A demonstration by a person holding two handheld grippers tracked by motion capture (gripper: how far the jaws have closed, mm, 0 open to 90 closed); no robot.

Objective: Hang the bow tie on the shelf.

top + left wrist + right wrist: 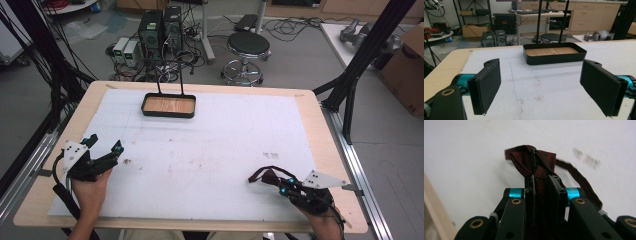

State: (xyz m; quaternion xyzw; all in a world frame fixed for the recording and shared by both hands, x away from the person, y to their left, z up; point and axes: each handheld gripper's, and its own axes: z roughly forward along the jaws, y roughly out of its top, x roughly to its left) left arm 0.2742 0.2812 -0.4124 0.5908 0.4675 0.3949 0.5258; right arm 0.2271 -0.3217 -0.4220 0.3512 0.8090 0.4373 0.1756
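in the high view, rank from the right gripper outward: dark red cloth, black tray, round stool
1. dark red cloth: pinched in the right gripper, near the table's right front.
2. black tray: at the table's far edge, left of centre.
3. round stool: on the floor beyond the table.

At the table's near edge, the left gripper [106, 150] rested low in the person's left hand [91, 187], its jaws spread wide apart. The right gripper [278, 184], held in the right hand [322, 220], had its jaws pinched together.
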